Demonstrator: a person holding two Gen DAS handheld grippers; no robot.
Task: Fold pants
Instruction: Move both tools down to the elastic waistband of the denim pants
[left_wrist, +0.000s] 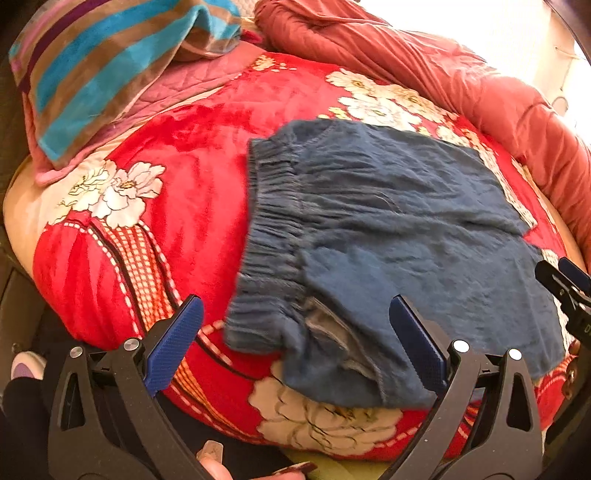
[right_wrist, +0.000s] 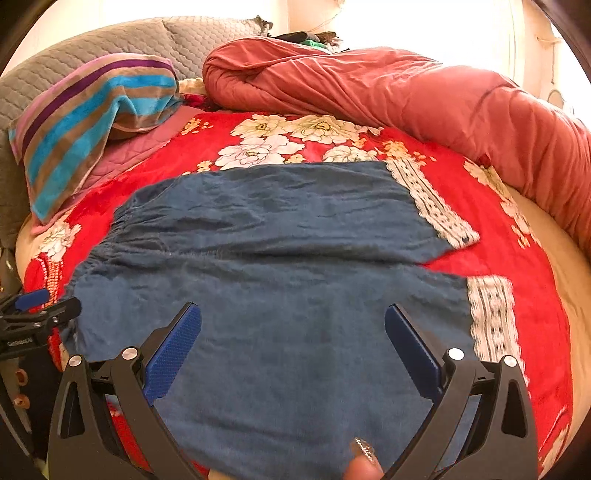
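Blue denim pants with an elastic waistband and white patterned leg cuffs lie flat on a red floral blanket; they also show in the right wrist view. The waistband is at the left, and the two short legs point right. My left gripper is open and empty, hovering over the near waistband corner. My right gripper is open and empty, above the near leg. The right gripper shows at the right edge of the left wrist view, and the left gripper shows at the left edge of the right wrist view.
A striped blue and brown towel lies on a pink quilt at the back left. A bunched red duvet runs along the far and right edge of the bed. A grey padded headboard stands behind.
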